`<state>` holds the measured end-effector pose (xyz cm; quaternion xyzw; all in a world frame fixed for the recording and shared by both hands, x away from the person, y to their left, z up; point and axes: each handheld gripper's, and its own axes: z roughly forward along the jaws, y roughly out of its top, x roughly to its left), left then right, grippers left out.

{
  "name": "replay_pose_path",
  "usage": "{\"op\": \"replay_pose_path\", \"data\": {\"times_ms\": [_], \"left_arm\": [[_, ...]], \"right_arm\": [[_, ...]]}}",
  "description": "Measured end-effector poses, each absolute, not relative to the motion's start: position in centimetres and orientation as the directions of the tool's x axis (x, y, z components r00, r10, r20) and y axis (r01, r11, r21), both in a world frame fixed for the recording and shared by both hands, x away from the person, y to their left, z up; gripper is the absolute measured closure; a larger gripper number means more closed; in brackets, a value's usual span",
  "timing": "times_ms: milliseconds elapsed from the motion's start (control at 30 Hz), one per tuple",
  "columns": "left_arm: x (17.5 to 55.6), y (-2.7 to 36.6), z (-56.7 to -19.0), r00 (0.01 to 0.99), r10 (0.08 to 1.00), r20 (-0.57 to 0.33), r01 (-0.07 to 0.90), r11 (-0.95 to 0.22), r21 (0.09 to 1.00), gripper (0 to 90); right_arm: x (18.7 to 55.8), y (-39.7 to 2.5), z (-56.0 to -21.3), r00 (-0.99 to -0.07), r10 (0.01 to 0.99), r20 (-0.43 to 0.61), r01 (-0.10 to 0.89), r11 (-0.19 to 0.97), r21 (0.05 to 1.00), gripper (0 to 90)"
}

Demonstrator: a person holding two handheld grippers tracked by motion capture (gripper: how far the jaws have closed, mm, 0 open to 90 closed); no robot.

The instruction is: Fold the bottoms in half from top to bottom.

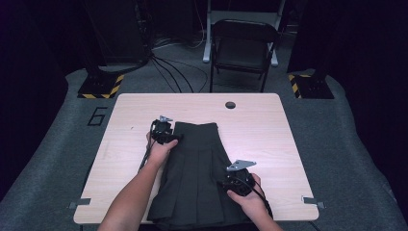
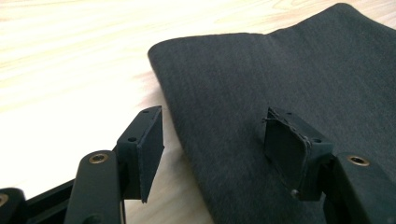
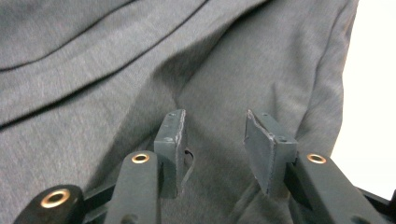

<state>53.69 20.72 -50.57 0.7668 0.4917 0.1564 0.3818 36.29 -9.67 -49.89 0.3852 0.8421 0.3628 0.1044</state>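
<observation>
The dark pleated skirt [image 1: 197, 173] lies flat on the worktop [image 1: 269, 139], soft and light, so it probably folds best when gripped at its edges, where the left tongs [image 2: 212, 149] and right tongs [image 3: 215, 149] stand open, holding nothing.

Light is pouring down from overhead onto the table [image 1: 269, 125] while the room around it is sinking into near-black, and the high view is looking soft and low in detail. In the left gripper view the pale wood is glaring almost white at the left, and the near jaws are blurring slightly. The right gripper view is showing soft shadows running along the folds of the dark skirt [image 3: 140, 70], with the right edge blowing out white.
</observation>
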Motion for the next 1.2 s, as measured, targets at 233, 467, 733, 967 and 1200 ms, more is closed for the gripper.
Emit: {"op": "replay_pose_path", "data": {"times_ms": [233, 467, 733, 967, 1200], "left_arm": [[54.2, 20.8, -51.3, 0.456, 0.875, -0.163, 0.65, -0.202, 0.733, 36.7], [54.5, 20.9, -51.7, 0.446, 0.87, -0.211, 0.676, -0.172, 0.717, 36.0], [54.5, 20.6, -51.1, 0.452, 0.869, -0.204, 0.673, -0.181, 0.717, 49.4], [54.4, 20.1, -49.8, 0.433, 0.882, -0.184, 0.668, -0.177, 0.723, 78.4], [54.0, 19.9, -49.3, 0.467, 0.869, -0.161, 0.639, -0.207, 0.74, 84.7]], "right_arm": [[36.1, -9.8, -50.5, -0.671, 0.731, 0.12, 0.582, 0.42, 0.696, 57.2], [35.8, -9.8, -50.8, -0.673, 0.731, 0.115, 0.585, 0.43, 0.688, 57.2], [35.7, -9.9, -50.9, -0.67, 0.734, 0.11, 0.582, 0.427, 0.692, 56.9], [35.7, -9.9, -51.0, -0.67, 0.733, 0.114, 0.583, 0.425, 0.693, 56.5], [35.7, -9.9, -51.0, -0.668, 0.734, 0.119, 0.587, 0.422, 0.691, 56.1]]}}
